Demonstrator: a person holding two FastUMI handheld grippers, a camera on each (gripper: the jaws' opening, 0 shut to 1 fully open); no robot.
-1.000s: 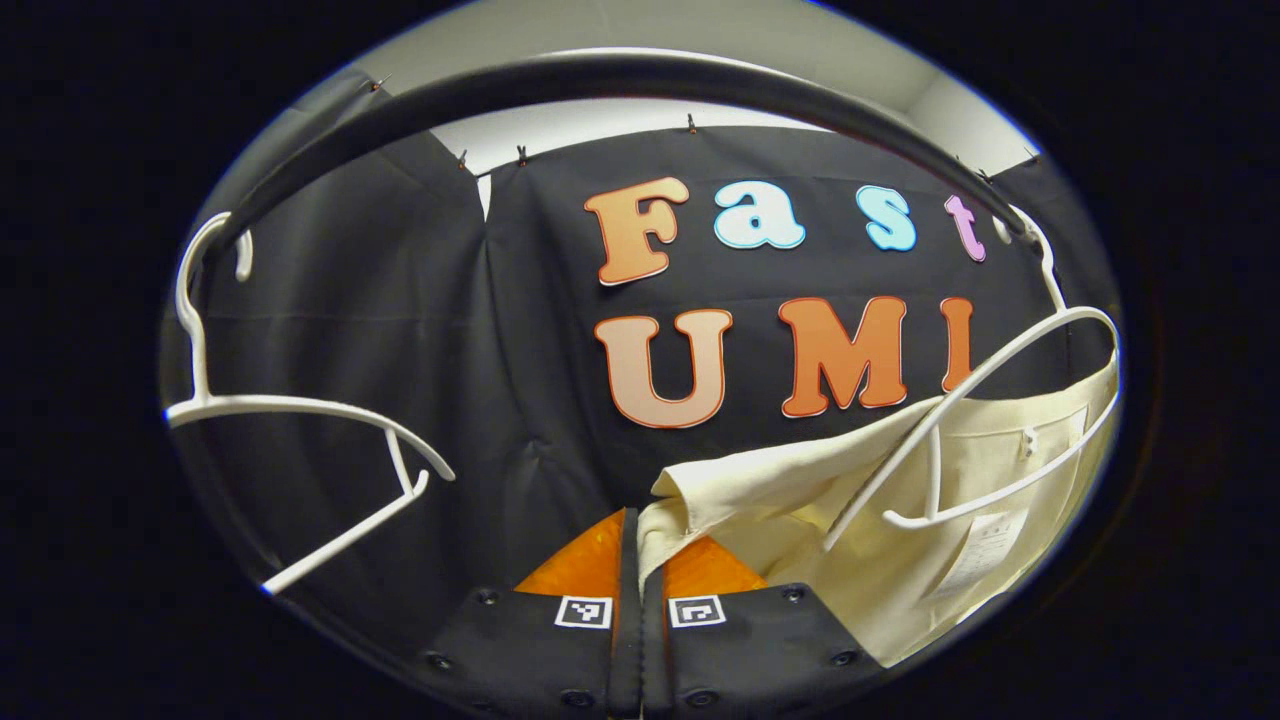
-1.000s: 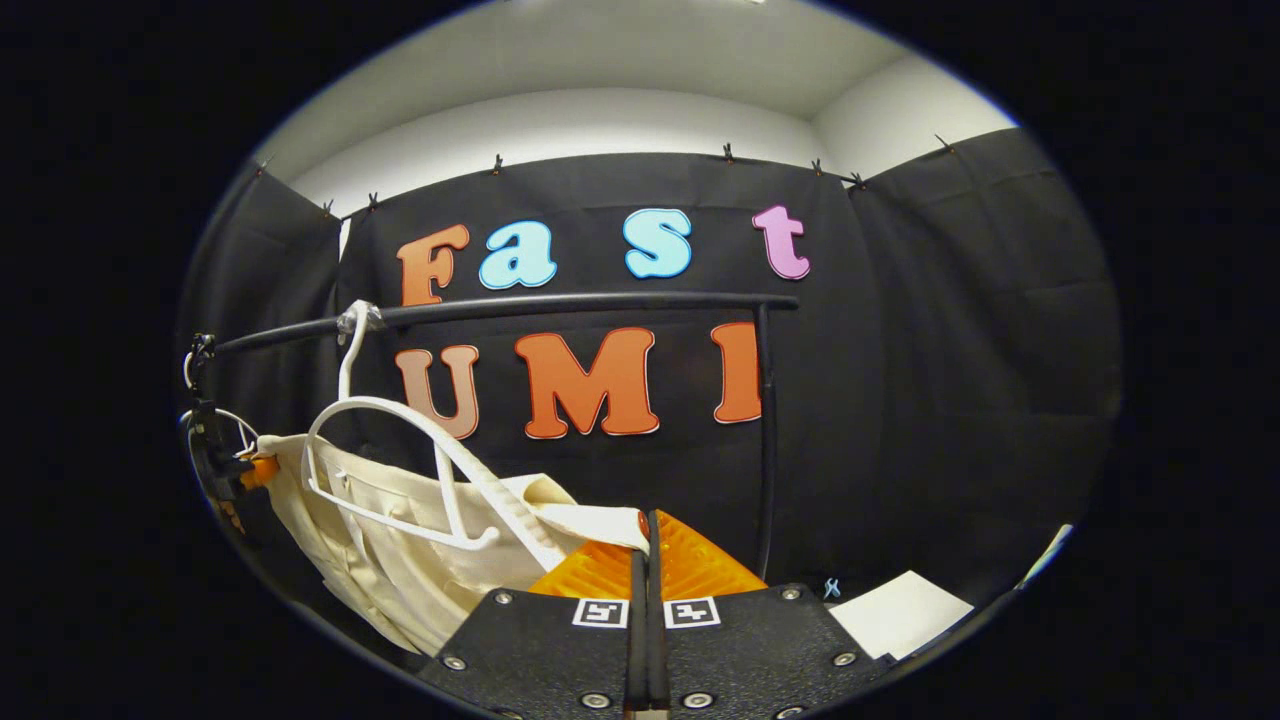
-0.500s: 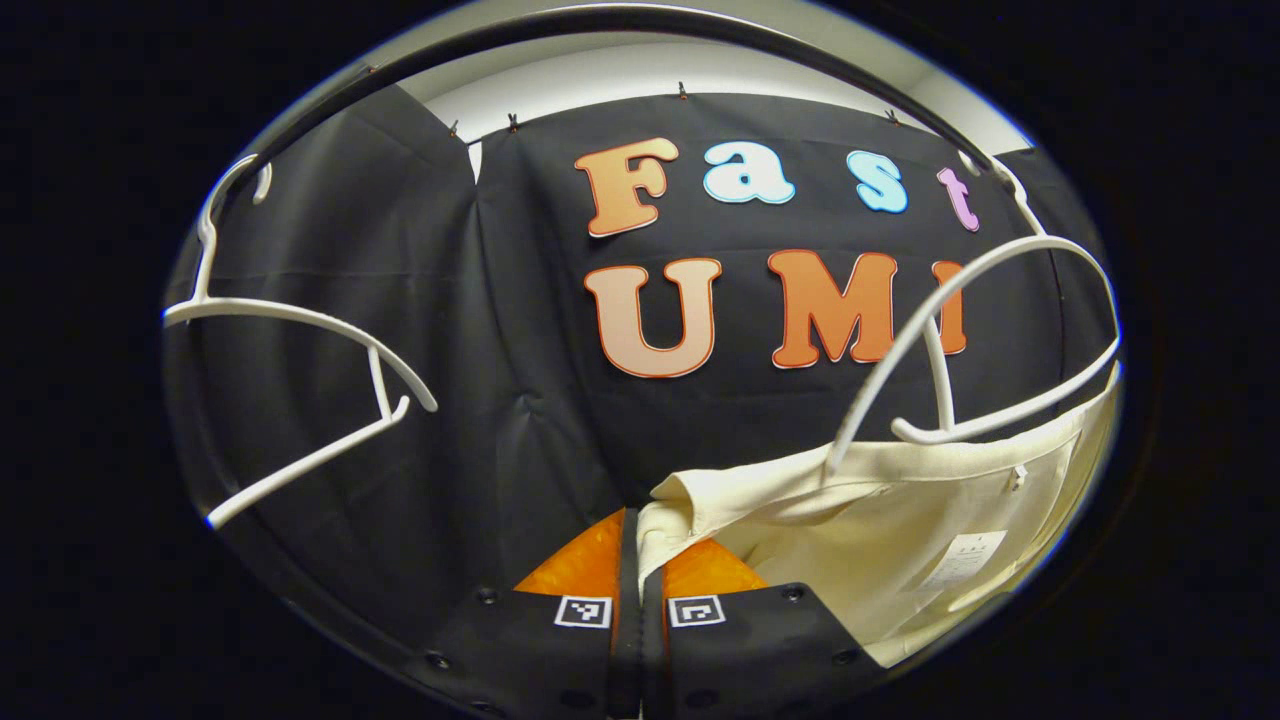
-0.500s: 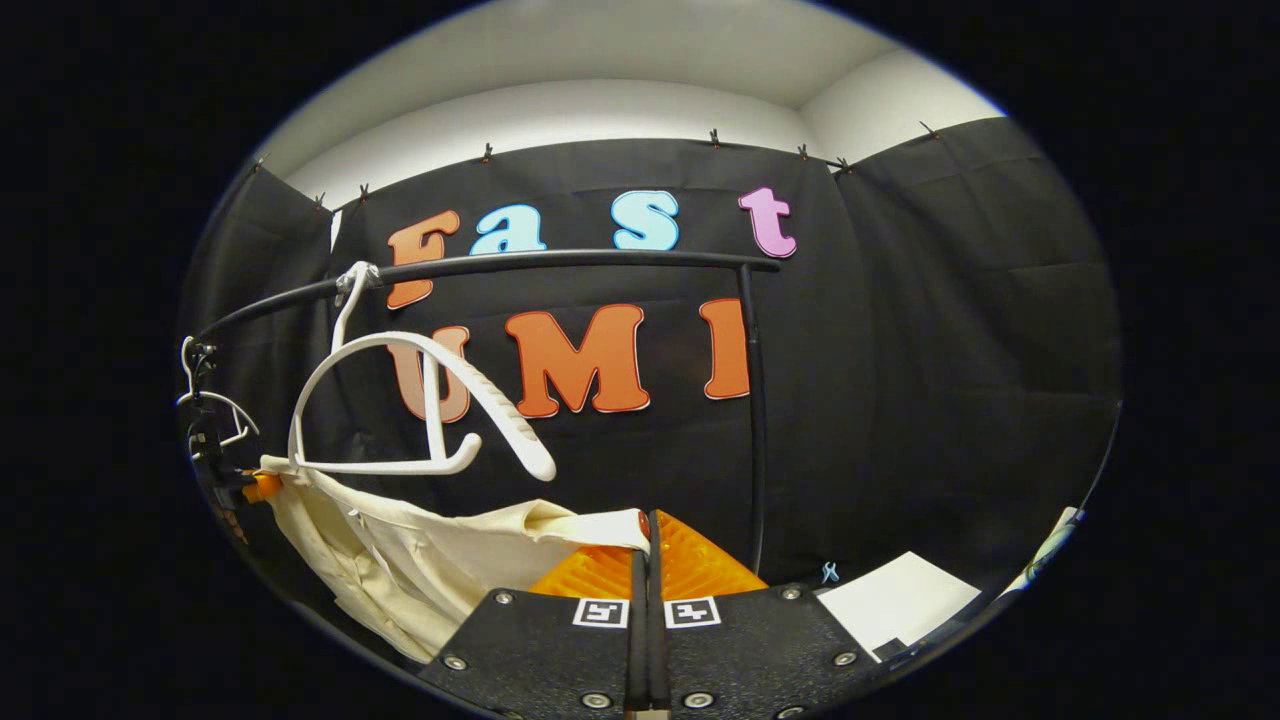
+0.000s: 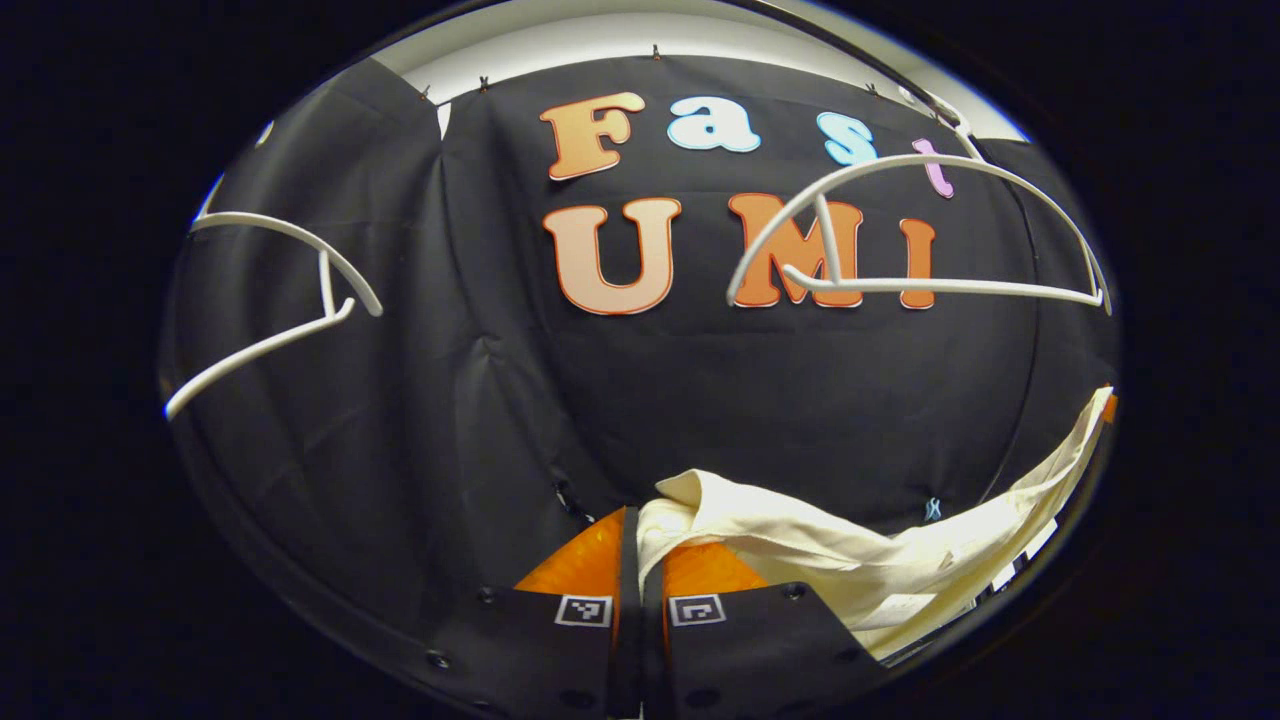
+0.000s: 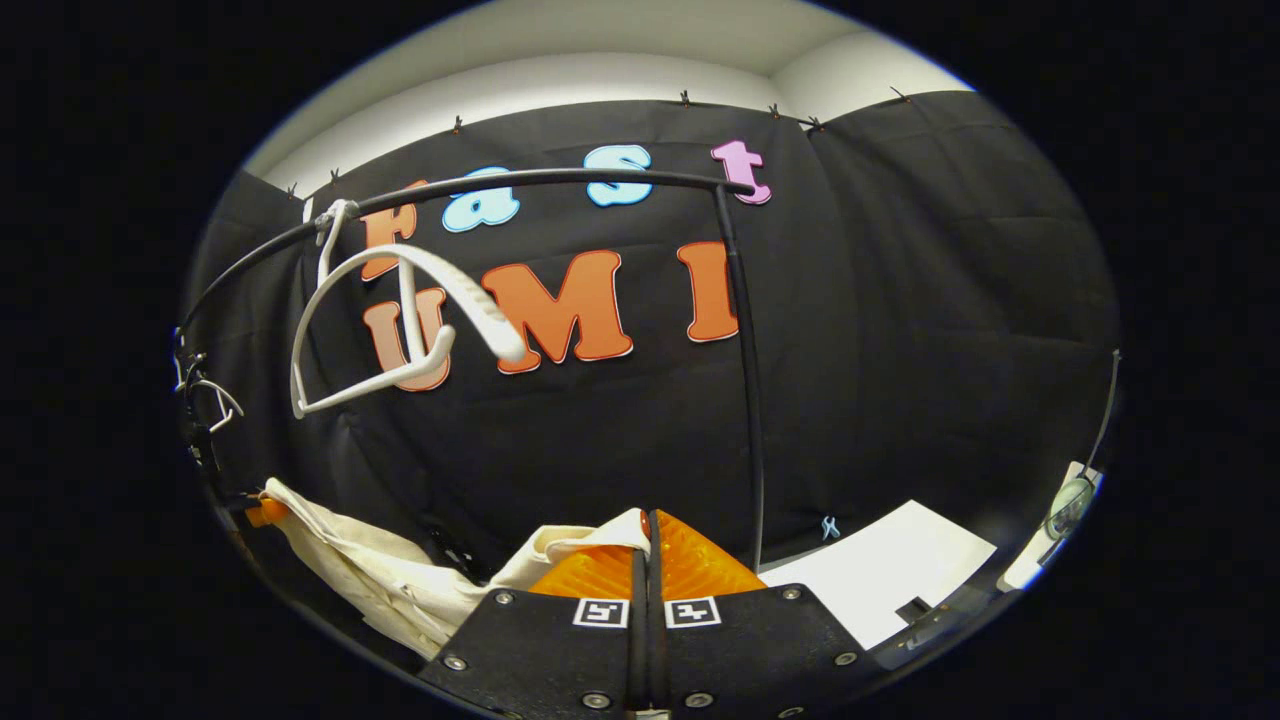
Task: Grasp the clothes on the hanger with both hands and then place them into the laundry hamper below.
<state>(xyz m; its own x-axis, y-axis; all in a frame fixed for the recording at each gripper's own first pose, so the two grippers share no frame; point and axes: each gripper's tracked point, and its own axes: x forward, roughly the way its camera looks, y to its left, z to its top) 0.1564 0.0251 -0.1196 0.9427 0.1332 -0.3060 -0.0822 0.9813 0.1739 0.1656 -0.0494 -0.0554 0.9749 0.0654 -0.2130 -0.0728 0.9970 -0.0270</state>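
Left gripper (image 5: 630, 525): fingers are seen pressed together at the bottom of the left gripper view, with the edge of the shirt pinched between them
Shirt (image 5: 830, 545): a cream fold is held at the left fingertips and rises just above them; from there the cloth is strung rightward and upward to the far edge of that view, sagging in the middle
Right gripper (image 6: 645, 530): fingers are closed on a corner of the shirt (image 6: 570, 545), which is bunched on the left of the tips in the right gripper view
Shirt span: from the right fingertips the cloth is drawn leftward and down, then up to the other gripper (image 6: 262, 512), seen small at the left edge
Hanger (image 5: 920, 230): white and bare, hung well above the shirt, apart from it; it is also seen on the rail in the right gripper view (image 6: 400, 310)
Second hanger (image 5: 270, 300): white, bare, at the left of the left gripper view
Rail (image 6: 560, 180): a dark bar is carried on an upright post, in front of the wall
White sheet (image 6: 880, 570): laid flat low on the right, beyond the post
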